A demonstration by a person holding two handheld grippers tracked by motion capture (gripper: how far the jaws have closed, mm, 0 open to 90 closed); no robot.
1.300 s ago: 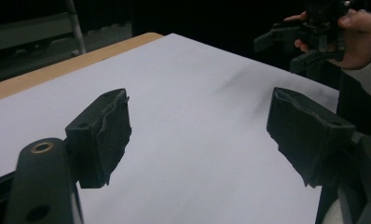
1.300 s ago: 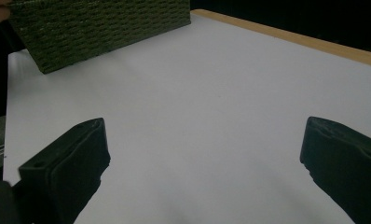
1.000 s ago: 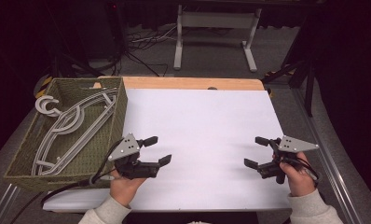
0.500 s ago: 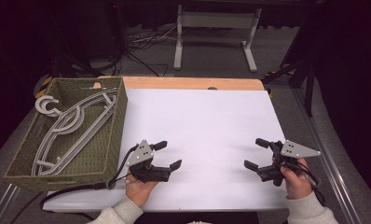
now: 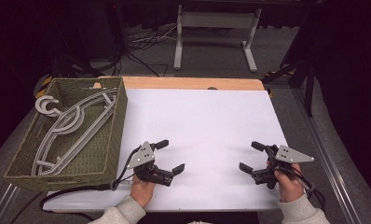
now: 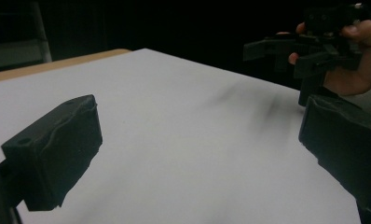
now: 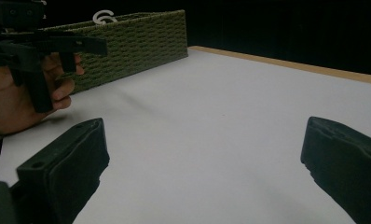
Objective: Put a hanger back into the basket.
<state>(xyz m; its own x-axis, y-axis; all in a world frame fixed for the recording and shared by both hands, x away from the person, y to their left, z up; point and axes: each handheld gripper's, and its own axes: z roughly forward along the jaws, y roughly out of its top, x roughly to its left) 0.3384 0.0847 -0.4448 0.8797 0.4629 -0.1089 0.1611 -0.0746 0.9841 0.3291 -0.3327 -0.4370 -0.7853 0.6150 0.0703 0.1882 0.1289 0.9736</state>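
Note:
My left gripper (image 5: 170, 156) hovers low over the white table sheet (image 5: 207, 116) near the front left. Its jaws have just been opening and now stand open with nothing between them (image 6: 197, 126). My right gripper (image 5: 250, 156) is held near the front right, also open and empty (image 7: 204, 140). The two grippers point toward each other across bare sheet. In the left gripper view the right gripper (image 6: 314, 51) sits in a hand at the upper right. In the right gripper view the left gripper (image 7: 39, 46) shows at the upper left.
A green woven basket (image 5: 120, 122) stands at the table's left edge, holding several white clothes hangers (image 5: 67, 126); its wall (image 7: 127, 42) rises behind the left hand. A strip of wooden tabletop (image 5: 193, 83) runs along the back. A metal stand (image 5: 216, 28) is on the floor beyond.
The left gripper has moved right and a little toward the front edge, sinking closer to the sheet, and its jaws have spread wider. The right gripper has stayed in place.

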